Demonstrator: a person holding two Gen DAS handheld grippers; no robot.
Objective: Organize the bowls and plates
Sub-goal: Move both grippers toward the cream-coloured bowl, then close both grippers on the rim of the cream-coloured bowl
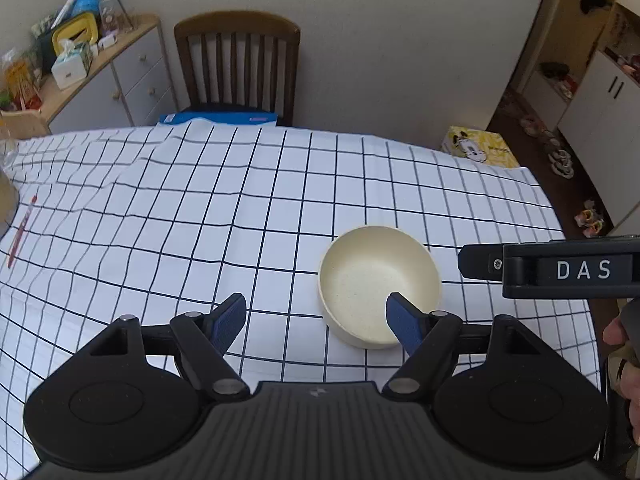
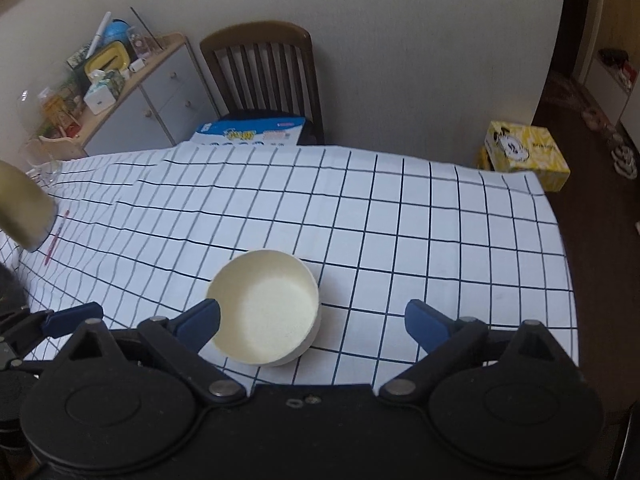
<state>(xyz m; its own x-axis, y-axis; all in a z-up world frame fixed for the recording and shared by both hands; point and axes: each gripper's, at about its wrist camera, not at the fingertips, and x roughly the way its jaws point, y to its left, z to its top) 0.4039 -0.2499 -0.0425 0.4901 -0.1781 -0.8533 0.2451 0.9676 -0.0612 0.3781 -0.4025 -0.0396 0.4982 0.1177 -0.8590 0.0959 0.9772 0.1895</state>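
A cream bowl point(image 1: 376, 280) stands upright and empty on the checked tablecloth point(image 1: 200, 208). My left gripper point(image 1: 316, 316) is open and empty above the table, its right finger over the bowl's near rim. In the right wrist view the bowl point(image 2: 266, 304) lies under my open, empty right gripper point(image 2: 314, 320), whose left finger sits at the bowl's left rim. The right gripper's body point(image 1: 568, 270) shows at the right edge of the left wrist view. A left gripper finger point(image 2: 72, 320) shows at the left edge of the right wrist view.
A wooden chair point(image 1: 238, 64) stands at the table's far side with a blue box point(image 2: 250, 132) on its seat. A red pen point(image 1: 22, 232) lies at the table's left. A brass-coloured object point(image 2: 24, 208) stands far left. A yellow tissue box point(image 2: 524, 152) sits beyond the right corner.
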